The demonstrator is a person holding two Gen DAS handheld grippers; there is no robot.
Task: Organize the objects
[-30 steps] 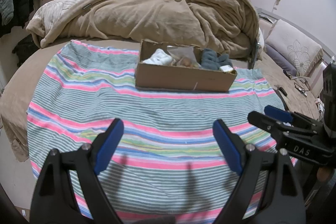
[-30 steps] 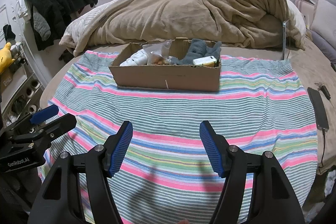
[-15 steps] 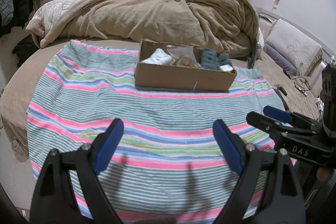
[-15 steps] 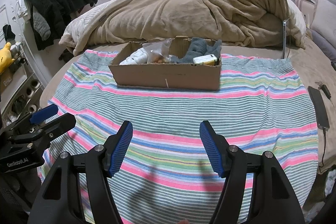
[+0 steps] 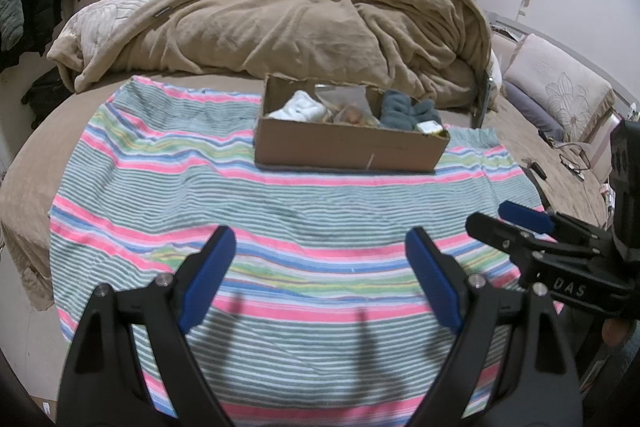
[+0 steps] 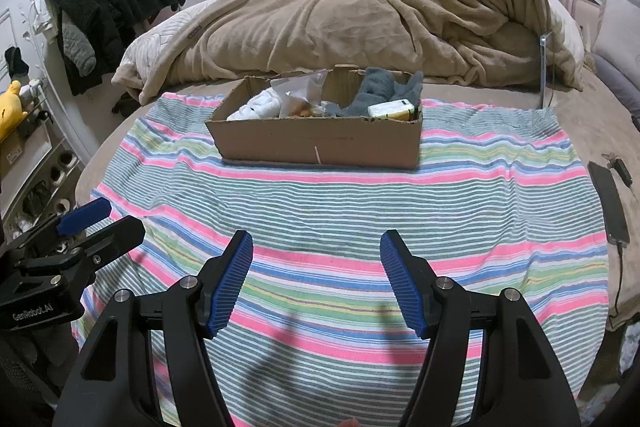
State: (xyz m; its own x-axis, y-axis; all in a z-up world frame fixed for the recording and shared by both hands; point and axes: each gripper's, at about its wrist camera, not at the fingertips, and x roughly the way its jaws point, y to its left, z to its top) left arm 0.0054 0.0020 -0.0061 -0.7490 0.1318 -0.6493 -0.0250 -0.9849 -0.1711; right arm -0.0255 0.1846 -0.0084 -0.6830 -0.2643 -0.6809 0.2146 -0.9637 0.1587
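Both hand-held grippers, the left hand-held gripper (image 5: 316, 263) and the right hand-held gripper (image 6: 316, 267), hang wide open and empty, well in front of the cardboard box (image 6: 320, 143). This box stands on the far part of the striped towel (image 6: 340, 211), on the bed (image 5: 24, 155). Inside the box lie a white cloth (image 6: 256, 109), a clear plastic bag (image 6: 298, 91), a grey cloth (image 6: 376, 89) and a small yellow packet (image 6: 392, 110). In front of the box the towel is bare, so the organizing looks nearly done, or the items are about to be taken out; I cannot tell which.
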